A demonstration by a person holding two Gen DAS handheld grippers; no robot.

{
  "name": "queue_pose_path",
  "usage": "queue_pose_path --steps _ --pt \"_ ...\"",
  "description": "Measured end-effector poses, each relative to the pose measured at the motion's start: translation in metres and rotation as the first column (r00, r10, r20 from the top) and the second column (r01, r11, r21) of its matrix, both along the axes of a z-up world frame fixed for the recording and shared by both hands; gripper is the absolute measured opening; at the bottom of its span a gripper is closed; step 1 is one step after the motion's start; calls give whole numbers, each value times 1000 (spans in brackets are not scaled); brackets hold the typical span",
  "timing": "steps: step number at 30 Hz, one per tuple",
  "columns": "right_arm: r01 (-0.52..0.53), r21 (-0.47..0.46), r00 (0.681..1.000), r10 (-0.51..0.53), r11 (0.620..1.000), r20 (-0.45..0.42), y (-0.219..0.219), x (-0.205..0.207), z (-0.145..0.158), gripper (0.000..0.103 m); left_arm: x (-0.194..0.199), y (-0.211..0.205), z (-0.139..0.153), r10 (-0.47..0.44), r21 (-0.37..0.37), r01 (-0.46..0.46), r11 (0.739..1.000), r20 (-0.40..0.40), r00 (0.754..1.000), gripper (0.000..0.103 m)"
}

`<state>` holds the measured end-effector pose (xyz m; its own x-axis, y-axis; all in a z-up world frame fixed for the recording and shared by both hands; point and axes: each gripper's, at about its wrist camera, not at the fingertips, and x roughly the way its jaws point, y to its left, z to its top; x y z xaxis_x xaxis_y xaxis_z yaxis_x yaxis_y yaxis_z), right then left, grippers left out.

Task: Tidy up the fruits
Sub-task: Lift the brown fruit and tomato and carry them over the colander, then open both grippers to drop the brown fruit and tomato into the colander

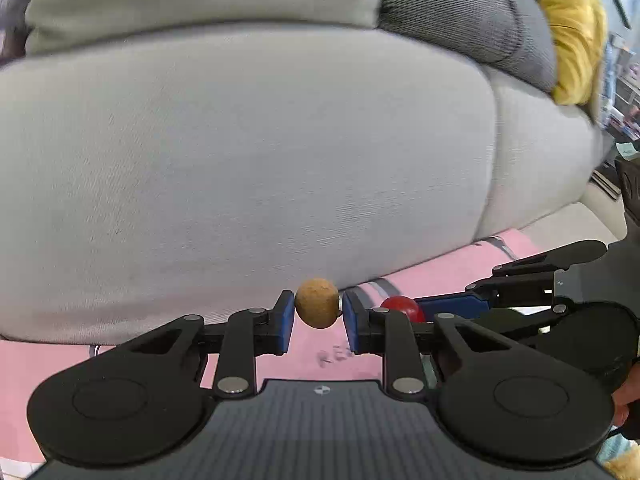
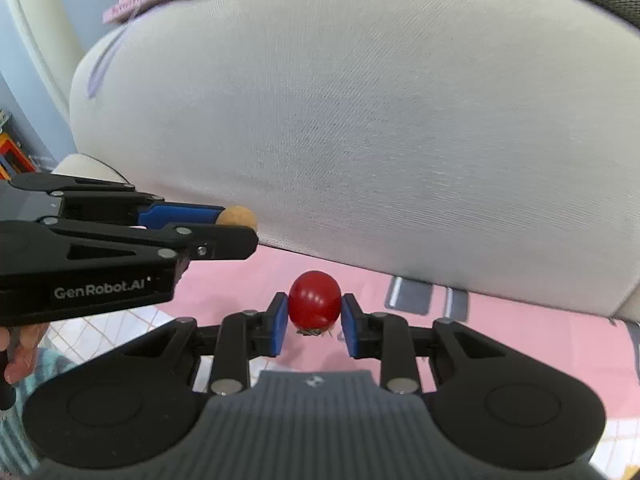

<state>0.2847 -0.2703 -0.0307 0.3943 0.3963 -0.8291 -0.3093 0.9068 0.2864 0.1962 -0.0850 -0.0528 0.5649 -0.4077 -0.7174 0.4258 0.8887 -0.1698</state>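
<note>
My left gripper [image 1: 317, 320] is shut on a small round tan-brown fruit [image 1: 317, 303], held between its blue pads above a pink mat [image 1: 448, 276]. My right gripper [image 2: 314, 320] is shut on a small red tomato-like fruit [image 2: 314, 300], stem end down, above the same pink mat [image 2: 240, 280]. The two grippers are side by side: the right gripper [image 1: 452, 307] with the red fruit [image 1: 404, 307] shows at right in the left wrist view, and the left gripper [image 2: 224, 224] with the tan fruit [image 2: 239, 216] shows at left in the right wrist view.
A large light grey sofa cushion [image 1: 260, 168] fills the space straight ahead, close in front of both grippers [image 2: 380, 120]. A dark grey pillow [image 1: 468, 16] and a yellow pillow [image 1: 576, 32] lie at upper right. A white tiled floor [image 2: 120, 328] shows below left.
</note>
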Motion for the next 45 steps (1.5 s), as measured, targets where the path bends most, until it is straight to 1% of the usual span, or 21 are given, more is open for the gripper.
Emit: queue_pose_path --steps 2,4,5,8,9,10,12,13,15,18,21,29,33,36,42,45 --pt "16 0 1000 -16 1000 14 -13 -12 11 25 -14 -12 11 -22 5 22 1000 18 1000 29" --pt "32 -3 999 -32 999 24 -27 -25 21 25 -24 -14 19 -48 10 48 999 31 998 29" --pt "41 -5 999 -41 999 28 -34 -31 22 25 -30 -19 28 -63 14 63 998 37 997 29" --pt "69 -14 997 -68 998 32 -56 -49 28 25 -48 -27 38 -104 25 102 994 45 994 29" --pt "79 -17 996 -78 997 32 -62 -56 30 25 -54 -24 43 -116 28 115 993 46 992 29" --pt "88 -20 996 -87 996 33 -63 -74 30 25 -59 -27 44 -129 32 128 991 48 990 29" --pt "108 -26 994 -108 994 31 -70 -86 29 25 -66 -33 47 -157 37 155 987 48 986 29" --pt "117 -29 993 -116 993 28 -69 -94 22 25 -70 -34 48 -168 38 167 985 47 985 29" --pt "137 -38 990 -136 990 22 -75 -103 18 25 -75 -39 50 -187 41 186 982 41 981 29" --pt "155 -57 988 -155 986 11 -75 -108 10 25 -79 -47 44 -214 44 213 976 19 977 29" --pt "148 -72 989 -148 986 7 -81 -112 2 25 -78 -57 34 -243 66 243 968 -6 970 29" --pt "91 -101 995 -94 991 -27 -85 -101 -31 25 -66 -79 -2 -301 151 312 938 -90 949 29" --pt "62 -122 997 -67 991 -39 -82 -90 -45 25 -60 -85 -16 -310 192 328 925 -119 943 29" --pt "49 -123 998 -54 991 -40 -81 -83 -52 25 -56 -89 -23 -315 222 337 915 -130 940 29" --pt "21 -136 998 -29 990 -56 -77 -72 -65 25 -54 -98 -33 -336 293 364 884 -141 931 29" --pt "13 -137 997 -23 990 -68 -76 -68 -70 25 -52 -100 -35 -338 301 370 879 -154 928 29"
